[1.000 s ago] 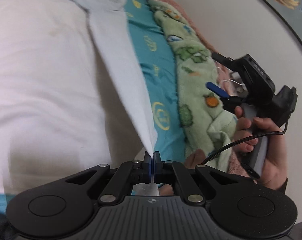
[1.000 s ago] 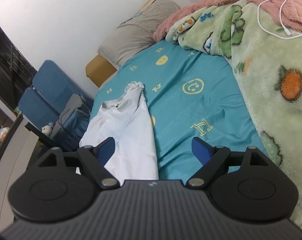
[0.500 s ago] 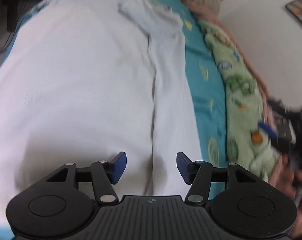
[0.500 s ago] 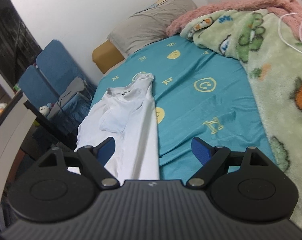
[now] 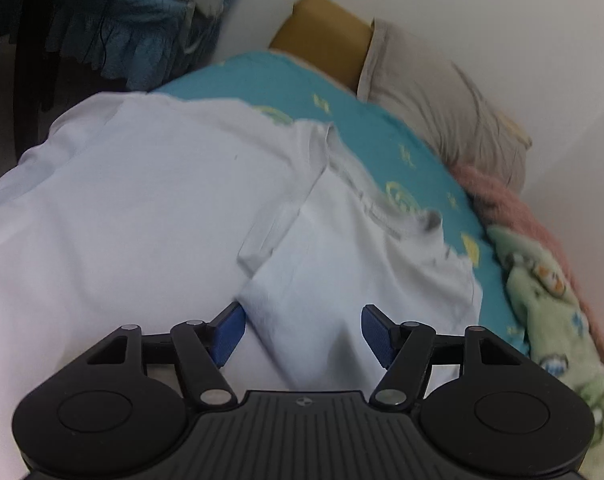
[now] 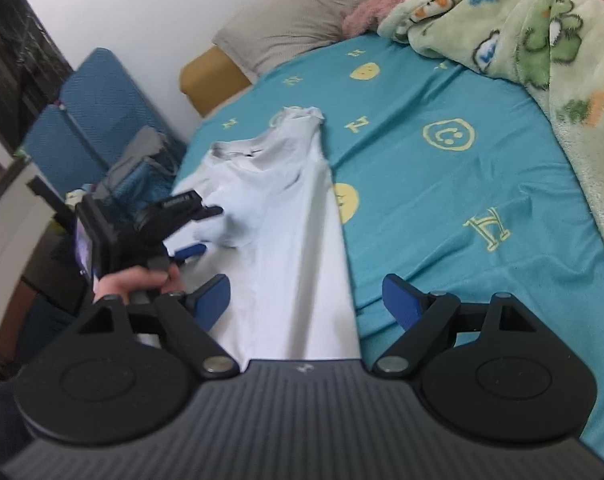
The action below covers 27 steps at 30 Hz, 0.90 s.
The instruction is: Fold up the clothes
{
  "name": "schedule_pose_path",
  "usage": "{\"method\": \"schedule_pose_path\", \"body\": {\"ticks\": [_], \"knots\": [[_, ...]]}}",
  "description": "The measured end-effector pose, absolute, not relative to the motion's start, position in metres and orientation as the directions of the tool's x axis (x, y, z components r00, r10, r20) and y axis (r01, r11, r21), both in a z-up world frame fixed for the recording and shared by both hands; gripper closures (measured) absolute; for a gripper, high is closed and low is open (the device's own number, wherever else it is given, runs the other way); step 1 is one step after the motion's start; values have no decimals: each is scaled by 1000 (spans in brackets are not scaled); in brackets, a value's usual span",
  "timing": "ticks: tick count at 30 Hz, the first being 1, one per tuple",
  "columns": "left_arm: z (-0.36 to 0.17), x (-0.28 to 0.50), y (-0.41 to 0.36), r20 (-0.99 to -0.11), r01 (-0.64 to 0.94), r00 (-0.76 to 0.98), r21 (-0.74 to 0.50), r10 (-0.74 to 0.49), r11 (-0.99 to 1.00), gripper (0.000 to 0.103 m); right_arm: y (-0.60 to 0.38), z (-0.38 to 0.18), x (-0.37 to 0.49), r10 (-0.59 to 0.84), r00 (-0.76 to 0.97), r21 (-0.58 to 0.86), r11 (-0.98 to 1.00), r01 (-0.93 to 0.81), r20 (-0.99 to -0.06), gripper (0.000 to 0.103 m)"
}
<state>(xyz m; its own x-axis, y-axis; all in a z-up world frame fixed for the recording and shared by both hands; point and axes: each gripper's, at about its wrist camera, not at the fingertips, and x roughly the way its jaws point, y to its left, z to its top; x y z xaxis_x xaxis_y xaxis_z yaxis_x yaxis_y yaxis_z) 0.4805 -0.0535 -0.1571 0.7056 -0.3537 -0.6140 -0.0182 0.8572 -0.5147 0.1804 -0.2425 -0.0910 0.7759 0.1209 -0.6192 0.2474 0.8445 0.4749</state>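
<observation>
Folding under way: white shirt (image 6: 285, 216) flat on bed (image 6: 442, 184), one side and sleeve turned in | left tongs (image 5: 304, 330) just opened, empty | right tongs (image 6: 306, 300) open, empty | remaining: other side, final fold

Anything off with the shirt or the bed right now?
The shirt lies with one side folded in, but the sleeve on top is bunched and skewed rather than flat. The collar end is crumpled. Blankets sit heaped at the bed's far side.
</observation>
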Motion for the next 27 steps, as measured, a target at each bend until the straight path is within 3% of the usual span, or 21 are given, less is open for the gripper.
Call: {"method": "schedule_pose_path", "body": {"ticks": [1,3,4,5,7,10,13,15,16,19,23,27], "knots": [[-158,482,-59,-610,1,704,-511,-364,860,48,-242,-94,184,128,772,479,842,247,-622,18],[-159,485,-71,-623,57,682,-477,-383,877,76,-240,-98,188,133,766,478,843,246,-629,18],[-157,484,-76,-637,83,675,-437,-373,896,81,-238,-100,190,136,763,478,844,245,-632,18],[-154,484,-77,-642,106,672,-412,-370,905,94,-236,-101,191,137,763,472,849,238,-631,18],[-144,480,-69,-630,111,692,-389,-352,915,97,-230,-100,192,138,768,458,861,220,-626,18],[-136,474,-70,-627,96,750,-213,-211,972,97,-226,-95,191,119,781,429,881,202,-613,18],[-137,465,-73,-638,122,744,-163,-199,979,89,-223,-92,189,106,790,410,891,193,-603,18],[-133,451,-71,-640,127,736,-186,-219,974,61,-223,-90,187,99,798,400,897,188,-595,18],[-130,441,-70,-641,135,732,-192,-229,972,56,-222,-89,186,92,802,393,901,186,-590,18],[-112,404,-69,-634,191,735,-150,-242,970,52,-221,-84,183,70,818,369,912,179,-570,18],[-80,331,-57,-596,245,761,-101,-256,964,35,-211,-80,180,63,837,340,928,152,-544,18],[-56,259,-41,-576,291,756,-128,-310,948,34,-194,-76,173,70,848,276,957,92,-526,18]]}}
